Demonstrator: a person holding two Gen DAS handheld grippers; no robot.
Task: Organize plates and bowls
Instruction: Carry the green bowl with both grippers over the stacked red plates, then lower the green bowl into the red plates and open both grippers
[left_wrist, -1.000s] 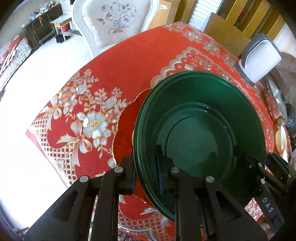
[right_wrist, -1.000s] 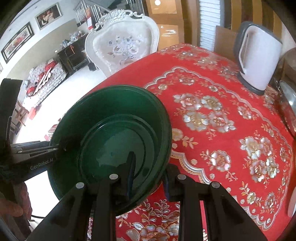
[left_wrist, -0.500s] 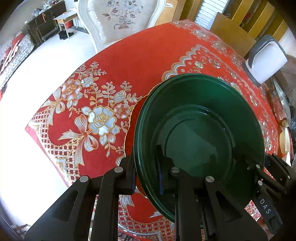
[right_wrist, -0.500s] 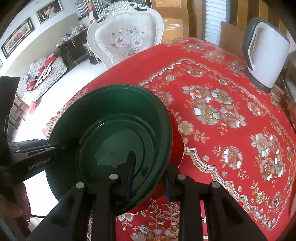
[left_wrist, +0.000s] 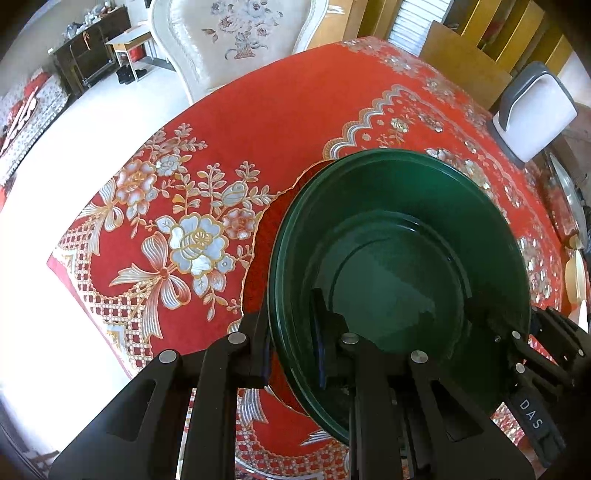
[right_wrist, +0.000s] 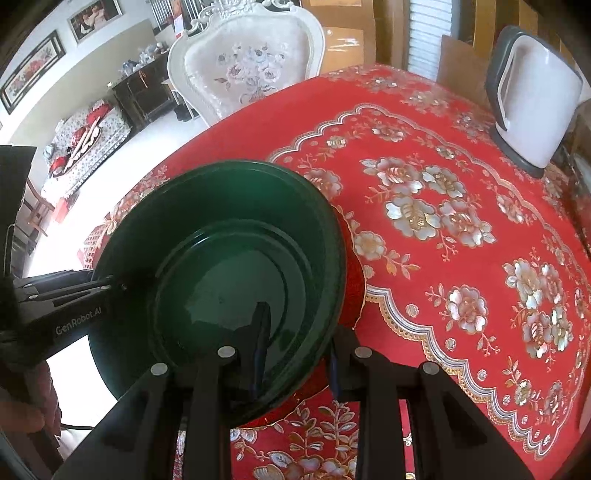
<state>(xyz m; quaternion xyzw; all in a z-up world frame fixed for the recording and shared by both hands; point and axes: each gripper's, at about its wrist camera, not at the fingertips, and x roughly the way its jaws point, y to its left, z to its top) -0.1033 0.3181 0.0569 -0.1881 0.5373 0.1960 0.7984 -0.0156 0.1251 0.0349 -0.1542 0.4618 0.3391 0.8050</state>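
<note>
I have the green bowl (left_wrist: 399, 266) pinched by its rim from opposite sides, left tool (left_wrist: 291, 343) and right tool (right_wrist: 295, 347) both clamped, above a red plate (right_wrist: 356, 280) near the counter (right_wrist: 443, 184) corner

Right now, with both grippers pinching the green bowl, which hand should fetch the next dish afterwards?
Probably the right. The right gripper clamps the green bowl on the side nearer the cream dish at the edge of the table; the left gripper would have to cross over the bowl.
</note>
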